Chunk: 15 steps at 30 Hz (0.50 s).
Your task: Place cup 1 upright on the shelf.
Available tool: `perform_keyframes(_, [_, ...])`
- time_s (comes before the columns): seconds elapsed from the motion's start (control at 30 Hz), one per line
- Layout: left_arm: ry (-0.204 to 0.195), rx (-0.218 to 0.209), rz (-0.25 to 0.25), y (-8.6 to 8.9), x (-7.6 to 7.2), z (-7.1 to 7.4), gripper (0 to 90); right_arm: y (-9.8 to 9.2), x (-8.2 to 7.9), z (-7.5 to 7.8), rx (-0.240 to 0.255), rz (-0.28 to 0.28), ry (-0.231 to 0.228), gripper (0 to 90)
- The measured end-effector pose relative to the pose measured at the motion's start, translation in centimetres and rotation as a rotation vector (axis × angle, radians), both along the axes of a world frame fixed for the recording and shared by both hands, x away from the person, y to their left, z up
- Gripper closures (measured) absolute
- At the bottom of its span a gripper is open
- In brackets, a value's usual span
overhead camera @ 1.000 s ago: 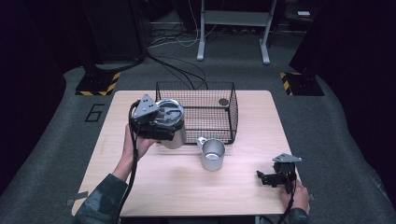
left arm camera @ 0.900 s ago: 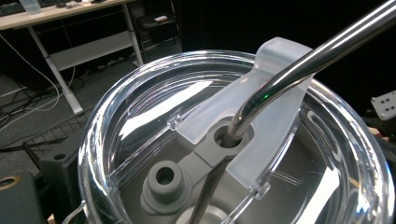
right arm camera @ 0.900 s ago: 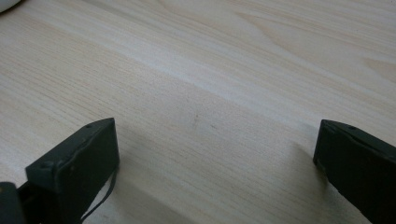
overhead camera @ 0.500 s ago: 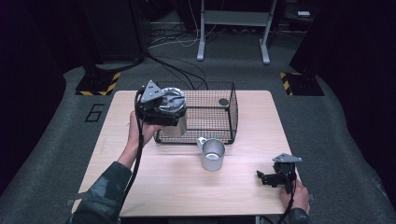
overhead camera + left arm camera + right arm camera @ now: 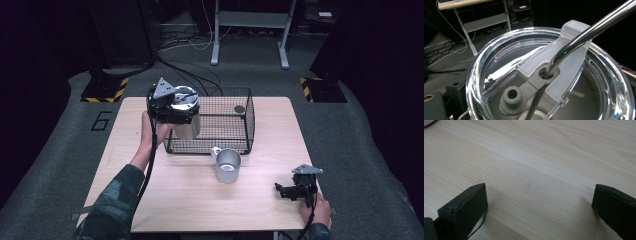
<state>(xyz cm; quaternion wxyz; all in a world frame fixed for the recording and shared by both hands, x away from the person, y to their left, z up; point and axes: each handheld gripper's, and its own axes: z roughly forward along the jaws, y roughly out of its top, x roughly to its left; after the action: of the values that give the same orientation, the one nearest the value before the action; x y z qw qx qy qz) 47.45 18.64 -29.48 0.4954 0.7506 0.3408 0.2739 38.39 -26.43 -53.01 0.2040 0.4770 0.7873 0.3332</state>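
A steel tumbler (image 5: 188,127) with a clear lid hangs over the left end of a black wire basket (image 5: 248,125), and my left gripper (image 5: 172,107) is shut on it. In the left gripper view the clear lid (image 5: 499,62) sits very close, with a metal straw (image 5: 586,32) passing through its hole. A metal mug (image 5: 228,166) stands upright on the table just in front of the basket. My right gripper (image 5: 286,191) rests low at the table's front right, open. In the right gripper view its gripper (image 5: 539,200) has bare wood between the jaws.
The wooden table (image 5: 190,205) has free room at the front left and centre. A small dark round object (image 5: 239,108) lies in the basket's far right corner. Dark floor, cables and stand legs lie beyond the table's far edge.
My left gripper has carried the tumbler up and away from the person, slightly right, until it is over the basket's left end. The right gripper and the mug have stayed still.
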Motion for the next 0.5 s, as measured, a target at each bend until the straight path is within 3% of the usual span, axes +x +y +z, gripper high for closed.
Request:
perform_keyframes(0.23, [0.014,-0.010,0.024,-0.3,1.2,-0.3,4.1,0.0,0.0,0.0,0.001,-0.001,0.001,0.0])
perform_keyframes(0.5, [0.020,0.012,0.048,-0.5,2.5,-1.2,4.0,0.0,0.0,0.0,0.001,-0.001,0.001,0.0])
